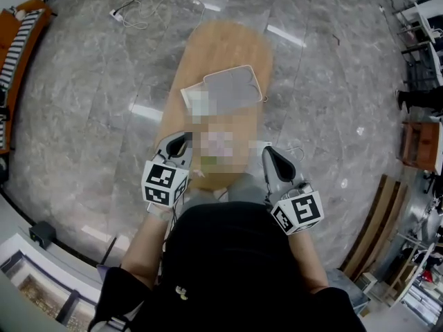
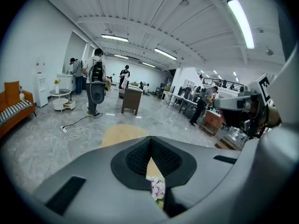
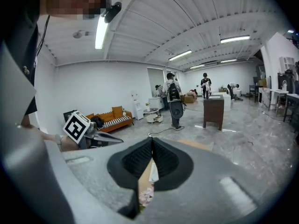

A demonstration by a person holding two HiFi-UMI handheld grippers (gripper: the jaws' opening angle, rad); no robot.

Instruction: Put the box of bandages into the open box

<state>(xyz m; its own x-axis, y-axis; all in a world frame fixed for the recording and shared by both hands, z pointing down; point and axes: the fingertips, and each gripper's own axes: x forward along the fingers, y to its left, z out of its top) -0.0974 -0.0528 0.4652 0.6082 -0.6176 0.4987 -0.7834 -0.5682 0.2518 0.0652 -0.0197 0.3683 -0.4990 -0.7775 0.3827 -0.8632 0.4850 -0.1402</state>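
Wooden oval table (image 1: 221, 47) on grey veined stone floor (image 1: 83, 116), glossy, with light streaks. White cable (image 1: 138, 9) and plug strip loose on floor beyond table's far end. Orange sofa (image 3: 112, 118) by white wall, ribbed white ceiling with strip lights (image 2: 240, 20), dark brown cabinet (image 3: 214, 111) mid-room, several people (image 2: 96, 80) standing around, desks further back.

Open box (image 1: 232, 85), white, lid flap back, on table's middle.

Box of bandages: cannot tell for sure. Table's near end under a mosaic patch in head view. Pink-flowered thing (image 2: 158, 189) visible there on the wood through the slit below both jaw pairs, well short of open box.

Left hand-held gripper (image 1: 181, 141) clenched, jaws together, nothing between. Right hand-held gripper (image 1: 268, 152) likewise clenched and empty. Both over table's near edge, either side of flowered thing.

Markings: black-and-white square patterns on gripper cubes (image 1: 165, 183) only.
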